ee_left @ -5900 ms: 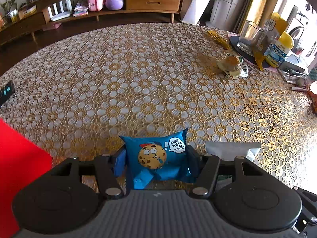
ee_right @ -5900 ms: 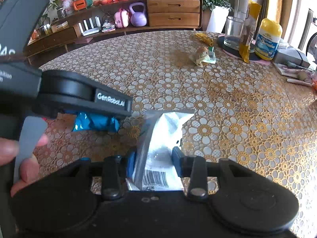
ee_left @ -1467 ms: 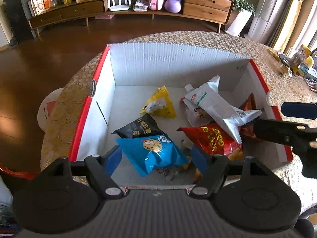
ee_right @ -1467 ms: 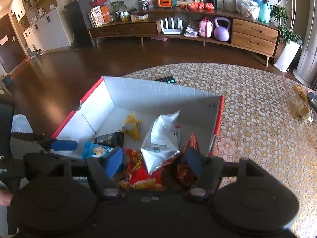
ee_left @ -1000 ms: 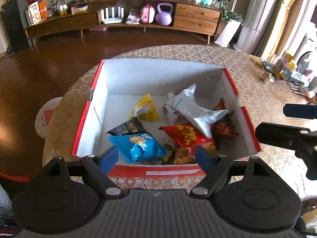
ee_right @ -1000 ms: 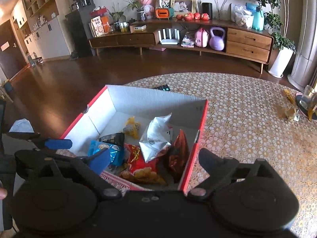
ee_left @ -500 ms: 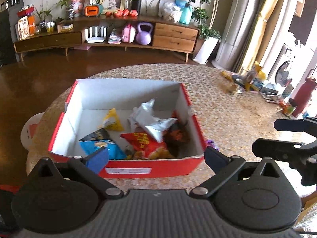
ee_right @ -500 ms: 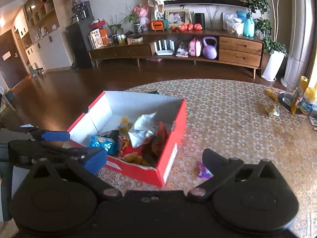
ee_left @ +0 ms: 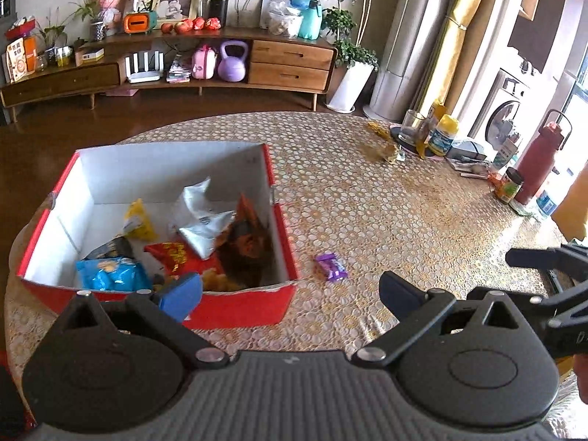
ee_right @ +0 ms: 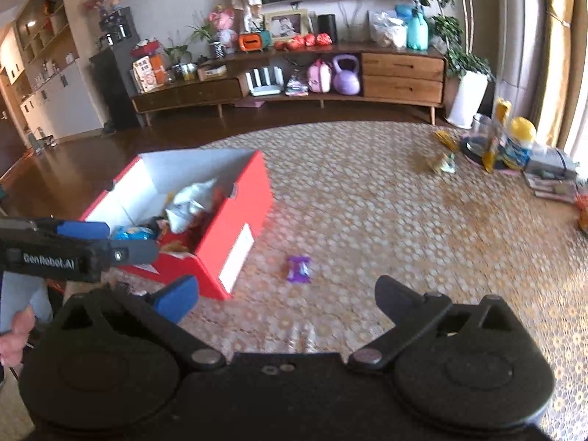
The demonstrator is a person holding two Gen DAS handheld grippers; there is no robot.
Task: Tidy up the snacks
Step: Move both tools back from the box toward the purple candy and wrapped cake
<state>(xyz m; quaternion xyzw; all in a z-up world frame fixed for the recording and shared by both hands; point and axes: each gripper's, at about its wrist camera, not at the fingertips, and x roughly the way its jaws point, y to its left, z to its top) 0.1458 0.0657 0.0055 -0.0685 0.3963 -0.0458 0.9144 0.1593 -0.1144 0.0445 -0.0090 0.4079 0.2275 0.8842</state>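
Observation:
A red cardboard box (ee_left: 239, 308) (ee_right: 235, 228) with a white inside stands on the round table at the left. In it lie several snack packs, among them a blue cookie pack (ee_left: 110, 275), a silver pouch (ee_left: 205, 220) and a red pack (ee_left: 172, 253). A small purple candy wrapper (ee_left: 330, 266) (ee_right: 298, 268) lies on the cloth just right of the box. My left gripper (ee_left: 290, 294) hovers wide open and empty over the box's near right corner. My right gripper (ee_right: 284, 297) is also wide open and empty, above the cloth near the purple wrapper.
At the table's far right stand a glass (ee_left: 411, 132), a yellow-capped bottle (ee_left: 443, 136), a dark red flask (ee_left: 540, 161), papers, and a small wrapped snack (ee_left: 389, 152). A low wooden sideboard (ee_left: 286, 62) lines the back wall. The table's near edge is below me.
Both grippers have drawn back and to the right from the box. The box now sits farther left and smaller, and the purple wrapper has come into view in both wrist views.

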